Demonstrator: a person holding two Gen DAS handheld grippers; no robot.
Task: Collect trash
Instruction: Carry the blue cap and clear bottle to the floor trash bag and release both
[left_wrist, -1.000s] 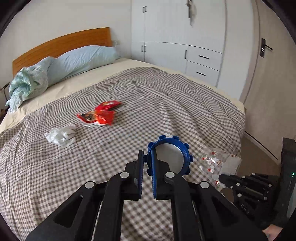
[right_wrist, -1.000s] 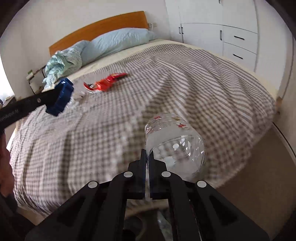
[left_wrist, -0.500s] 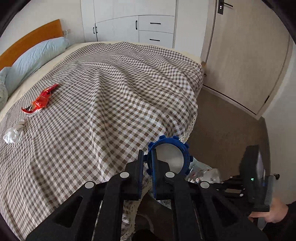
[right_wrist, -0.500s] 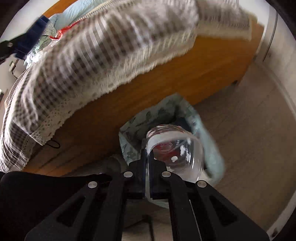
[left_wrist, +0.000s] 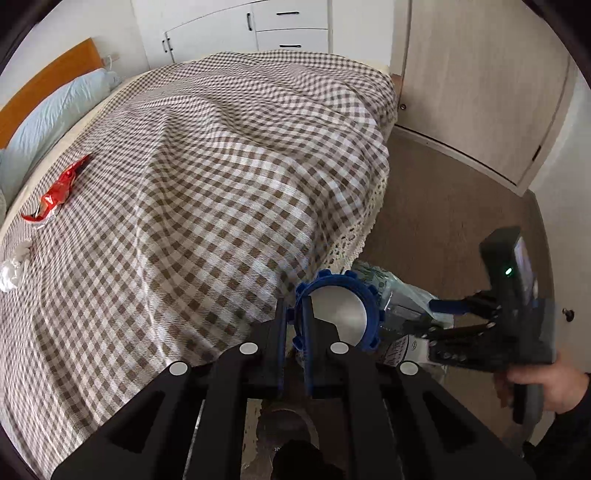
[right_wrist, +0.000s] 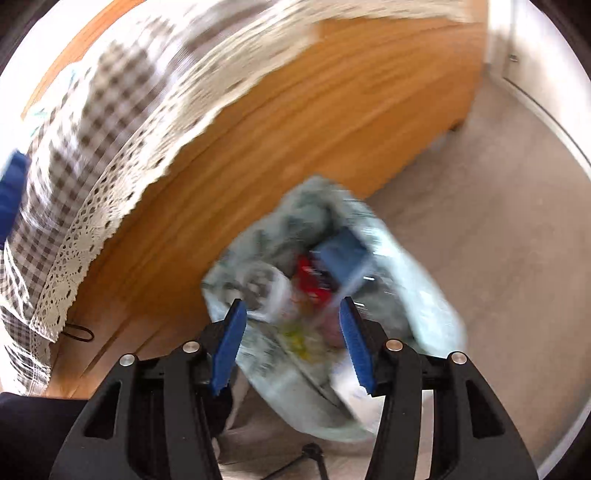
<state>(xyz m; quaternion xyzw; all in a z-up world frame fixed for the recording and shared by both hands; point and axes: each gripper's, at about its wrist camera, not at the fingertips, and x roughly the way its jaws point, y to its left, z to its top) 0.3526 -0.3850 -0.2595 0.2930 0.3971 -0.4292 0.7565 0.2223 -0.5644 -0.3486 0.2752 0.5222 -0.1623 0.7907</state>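
Right tool (right_wrist: 291, 341) is opening, nothing between its pads, over the pale patterned trash bag (right_wrist: 413, 295) on the floor. Left tool (left_wrist: 293, 334) pinches the blue ribbed jar lid (left_wrist: 338, 312) — release it squarely above the bag's mouth.

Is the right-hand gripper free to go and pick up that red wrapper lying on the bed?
Probably yes, though not from here: the right gripper has nothing between its opening jaws, but it hangs over the trash bag beside the bed, while the red wrapper lies far up the checked bedspread.
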